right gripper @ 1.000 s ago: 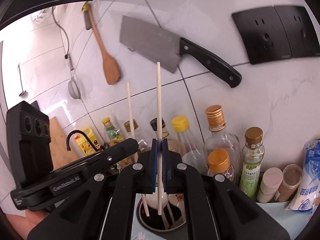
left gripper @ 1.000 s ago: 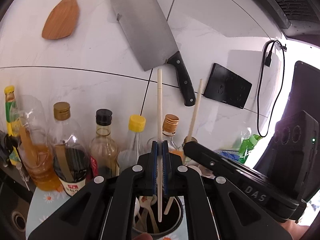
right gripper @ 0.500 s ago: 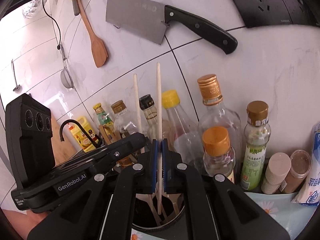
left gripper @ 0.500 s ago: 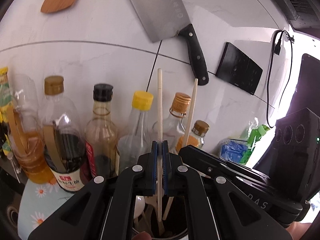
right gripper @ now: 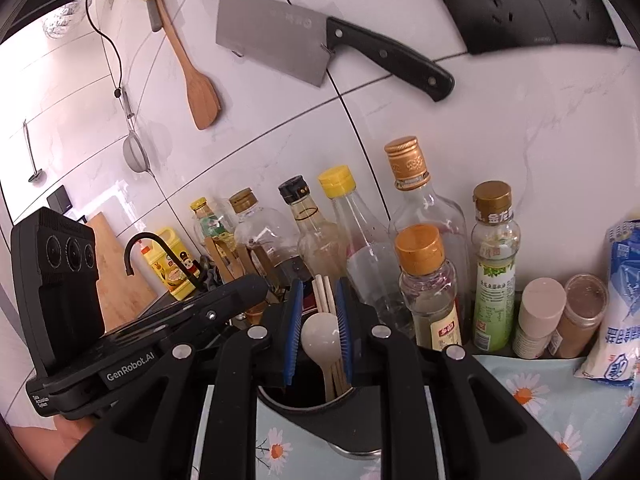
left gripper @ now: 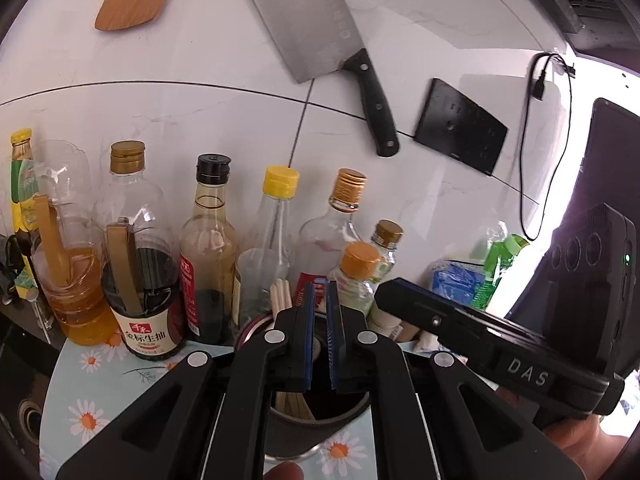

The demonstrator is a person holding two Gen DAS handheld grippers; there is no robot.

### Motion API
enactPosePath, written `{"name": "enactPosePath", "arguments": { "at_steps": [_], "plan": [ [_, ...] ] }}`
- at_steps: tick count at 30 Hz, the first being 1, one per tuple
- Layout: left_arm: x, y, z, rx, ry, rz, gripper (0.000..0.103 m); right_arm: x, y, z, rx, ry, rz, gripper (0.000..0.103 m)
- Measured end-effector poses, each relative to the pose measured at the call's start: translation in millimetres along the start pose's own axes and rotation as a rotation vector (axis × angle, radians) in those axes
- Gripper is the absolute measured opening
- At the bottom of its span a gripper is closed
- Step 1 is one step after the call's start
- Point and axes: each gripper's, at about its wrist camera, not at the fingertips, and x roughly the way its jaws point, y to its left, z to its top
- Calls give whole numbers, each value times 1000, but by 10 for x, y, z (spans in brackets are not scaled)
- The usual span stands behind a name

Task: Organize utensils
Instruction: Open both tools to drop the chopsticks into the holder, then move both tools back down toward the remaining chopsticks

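Note:
A dark round utensil holder (left gripper: 352,412) (right gripper: 280,396) stands right under both grippers. My left gripper (left gripper: 319,292) hovers over its mouth with the jaws a narrow slit apart and nothing between them. Pale chopstick tops (left gripper: 280,300) stick out of the holder just left of it. My right gripper (right gripper: 319,292) is beside it over the same holder; its jaws are opening and the pads press on nothing. Between them I see the chopsticks (right gripper: 325,296) and a white spoon (right gripper: 320,336) standing in the holder.
A row of sauce and oil bottles (left gripper: 208,248) (right gripper: 424,272) stands close behind the holder. Spice jars (right gripper: 544,316) and a blue-white bag (right gripper: 620,304) sit to the right. On the wall hang a cleaver (left gripper: 308,20) and a wooden spatula (right gripper: 200,88). A daisy-print mat (right gripper: 540,392) covers the counter.
Both grippers have sunk toward the holder. The chopstick each one held upright has left its jaws and dropped into the holder. The right jaws have widened.

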Motion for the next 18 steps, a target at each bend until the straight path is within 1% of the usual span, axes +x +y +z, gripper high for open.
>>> {"name": "enactPosePath", "arguments": {
  "at_steps": [4, 7, 9, 10, 12, 13, 14, 15, 16, 18],
  "plan": [
    [-127, -64, -44, 19, 1, -5, 6, -118, 39, -32, 11, -2, 0, 22],
    [-206, -119, -82, 36, 6, -1, 6, -211, 69, -69, 24, 3, 2, 22],
    [-265, -153, -129, 46, 11, 3, 6, -283, 96, -103, 24, 8, -5, 26],
    [-292, -172, -158, 52, 18, 2, 7, -319, 105, -125, 26, 12, -9, 31],
    [-333, -198, -206, 64, 30, 9, 7, -373, 115, -173, 31, 26, -14, 32],
    [-363, -211, -245, 69, 42, 9, 9, -401, 119, -201, 34, 33, -15, 32],
    [-390, -218, -282, 71, 54, 11, 19, -427, 123, -230, 36, 39, -17, 32],
    [-405, -220, -305, 71, 62, 11, 32, -462, 130, -270, 37, 48, -22, 32],
    [-431, -224, -353, 72, 78, 4, 35, -486, 139, -301, 37, 56, -29, 32],
    [-458, -231, -426, 78, 104, 4, 35, -544, 150, -387, 46, 69, -40, 33]
  ]
}}
